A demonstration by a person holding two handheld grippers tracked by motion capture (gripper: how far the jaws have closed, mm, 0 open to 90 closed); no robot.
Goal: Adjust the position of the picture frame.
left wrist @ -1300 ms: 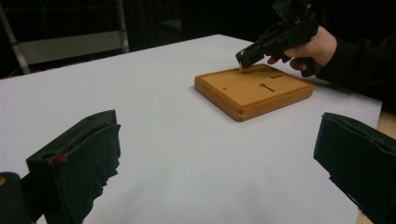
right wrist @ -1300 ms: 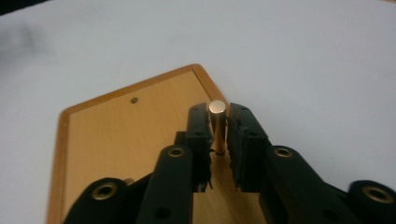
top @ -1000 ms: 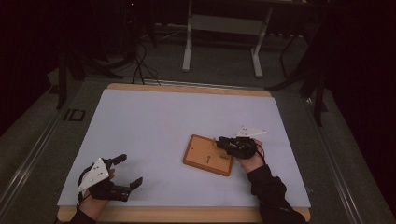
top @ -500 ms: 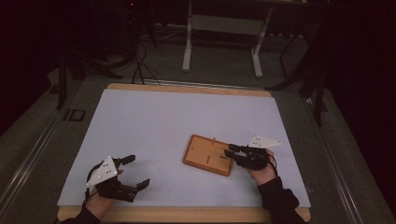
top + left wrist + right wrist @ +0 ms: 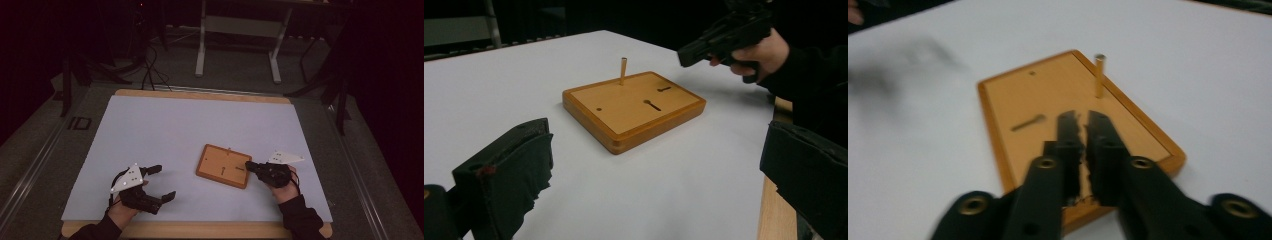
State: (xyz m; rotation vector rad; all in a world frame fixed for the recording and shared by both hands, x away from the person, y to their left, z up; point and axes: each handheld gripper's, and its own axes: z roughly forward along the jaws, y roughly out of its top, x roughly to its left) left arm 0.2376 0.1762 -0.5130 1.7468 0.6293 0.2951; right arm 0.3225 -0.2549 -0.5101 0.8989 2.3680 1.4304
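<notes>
Right claw [image 5: 248, 165] (closed) over board [image 5: 220, 161].

Both grippers are matte black: the left gripper [image 5: 159, 182] carries a pale three-cornered plate dotted with small marks at its 10 o'clock, and the right gripper [image 5: 248, 164] bears a similar plate at 2 o'clock. Brass-coloured rivets stud the right one's black link arms, whose pads [image 5: 1068, 131] look frayed. Dark long sleeves [image 5: 299, 220] cover both forearms.

A: How does the left gripper [image 5: 161, 183] sit?
B: Low at the near left, held in the left hand [image 5: 122, 210], its fingers [image 5: 511, 170] spread wide with nothing between them.
A: And the right gripper [image 5: 248, 164]?
B: Gripped by the right hand [image 5: 284, 187], pointing left, its fingers [image 5: 1070, 145] having just closed together, pressed pad to pad on nothing.
</notes>
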